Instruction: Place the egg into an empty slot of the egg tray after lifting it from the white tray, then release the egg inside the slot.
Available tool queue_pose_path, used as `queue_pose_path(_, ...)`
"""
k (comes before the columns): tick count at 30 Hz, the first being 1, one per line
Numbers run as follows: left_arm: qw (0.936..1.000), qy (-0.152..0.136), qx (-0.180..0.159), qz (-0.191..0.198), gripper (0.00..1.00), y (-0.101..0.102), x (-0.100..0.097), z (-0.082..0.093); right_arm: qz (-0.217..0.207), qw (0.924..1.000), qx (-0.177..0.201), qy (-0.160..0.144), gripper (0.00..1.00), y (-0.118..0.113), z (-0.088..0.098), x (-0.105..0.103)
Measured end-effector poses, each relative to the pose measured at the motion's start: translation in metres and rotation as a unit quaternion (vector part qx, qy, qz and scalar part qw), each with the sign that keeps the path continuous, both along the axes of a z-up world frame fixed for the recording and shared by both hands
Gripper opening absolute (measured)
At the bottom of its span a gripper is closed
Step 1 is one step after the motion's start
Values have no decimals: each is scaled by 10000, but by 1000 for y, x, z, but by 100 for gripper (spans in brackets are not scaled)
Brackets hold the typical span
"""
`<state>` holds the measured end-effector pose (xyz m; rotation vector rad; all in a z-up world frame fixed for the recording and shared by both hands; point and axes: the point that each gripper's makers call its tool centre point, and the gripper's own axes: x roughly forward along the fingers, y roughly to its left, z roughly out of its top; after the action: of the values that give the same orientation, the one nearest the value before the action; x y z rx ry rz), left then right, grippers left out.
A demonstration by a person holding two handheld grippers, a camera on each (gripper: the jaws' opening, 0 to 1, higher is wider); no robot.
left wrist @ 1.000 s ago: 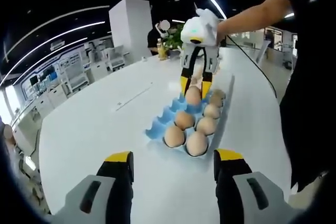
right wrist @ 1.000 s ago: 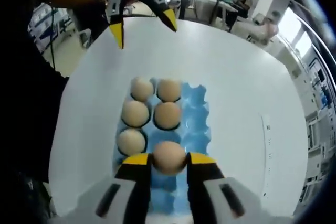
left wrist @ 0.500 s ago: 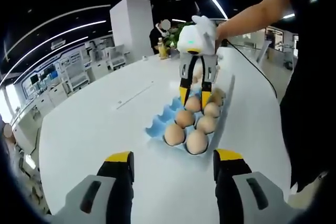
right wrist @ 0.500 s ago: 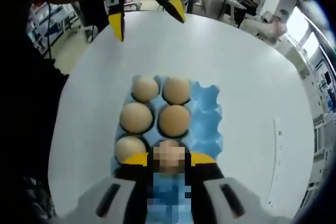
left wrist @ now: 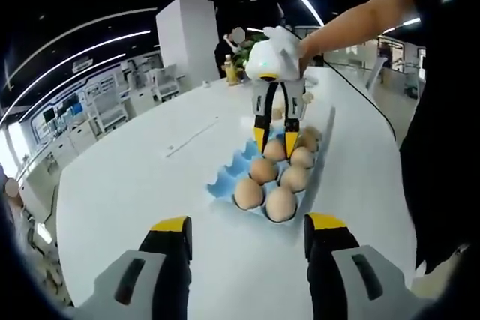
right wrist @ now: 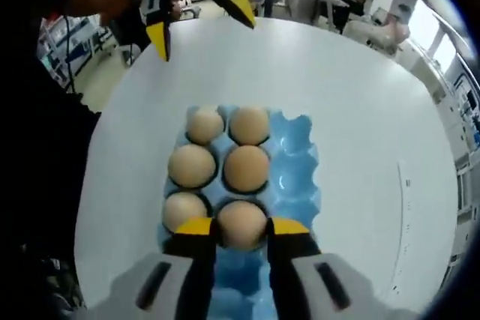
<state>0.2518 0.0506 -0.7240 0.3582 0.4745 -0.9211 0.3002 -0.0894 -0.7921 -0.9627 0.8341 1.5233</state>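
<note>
Since a second ago, the right gripper [right wrist: 241, 225] has been sinking toward the blue egg tray [right wrist: 300, 177], and the egg [right wrist: 241, 222] between its yellow tips is now sitting down in the tray's middle column, in the cup just behind the four-egg block and beside the egg at the tray's left edge. In the left gripper view the same gripper [left wrist: 271, 142] is standing over the tray [left wrist: 227, 177], tips down among the eggs. Its jaws are clamped on the egg at its widest part, one tip on each flank. An egg is light, rigid, smooth and brittle, so it is probably best held across that widest girth with only slight pressure. The left gripper [left wrist: 245, 228] is hanging on the near side of the tray, jaws spread wide and carrying nothing.
</note>
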Motion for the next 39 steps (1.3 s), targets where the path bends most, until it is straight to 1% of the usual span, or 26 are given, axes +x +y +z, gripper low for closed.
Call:
queue_pose_path(2, 10000, 55, 18, -39, 57, 0, -2, -1, -30, 10000, 29, -9, 27, 0, 0, 0)
queue_pose_path(5, 10000, 8, 12, -27, 59, -1, -1, -1, -87, 9999, 125, -18, 27, -1, 0, -1)
queue_pose_path(8, 10000, 26, -14, -41, 59, -2, -2, 0, -175, 9995, 254, -104, 27, -3, 3, 1)
queue_pose_path(11, 10000, 2, 1, -31, 59, -1, -1, 1, -271, 9991, 317, -86, 26, -8, 8, 0)
queue_pose_path(14, 10000, 5, 25, -19, 58, -1, -1, 0, -540, 9971, 535, -75, 26, -14, 17, 5)
queue_pose_path(16, 10000, -5, -26, -37, 58, -4, -1, 2, -724, 9950, 679, -58, 26, -20, 24, 8)
queue_pose_path(17, 10000, -5, -25, -43, 58, -5, -1, 2, -775, 9945, 696, -54, 26, -23, 25, 9)
queue_pose_path(20, 10000, 9, 7, -70, 58, -7, 1, 0, -888, 9937, 652, -221, 25, -36, 24, 16)
queue_pose_path(22, 10000, -8, 0, -86, 58, -8, 1, 1, -1015, 9929, 603, -124, 25, -44, 21, 17)
queue_pose_path(24, 10000, -13, -13, -93, 58, -9, 2, 2, -1055, 9927, 558, -156, 25, -51, 18, 17)
queue_pose_path(25, 9999, -24, -19, -95, 58, -9, 2, 3, -1072, 9930, 471, -149, 25, -57, 16, 17)
queue_pose_path(28, 10000, -22, 3, -97, 58, -9, 3, 3, -1111, 9928, 426, -149, 25, -66, 14, 15)
queue_pose_path(30, 9999, -10, 4, -104, 58, -9, 3, 3, -1187, 9921, 391, -67, 25, -74, 12, 12)
queue_pose_path(34, 9999, -16, 11, -107, 58, -9, 3, 2, -1257, 9917, 271, -73, 25, -89, 8, 9)
queue_pose_path(39, 9999, -34, 15, -108, 58, -9, 5, 3, -1387, 9901, 182, -102, 25, -111, 8, 7)
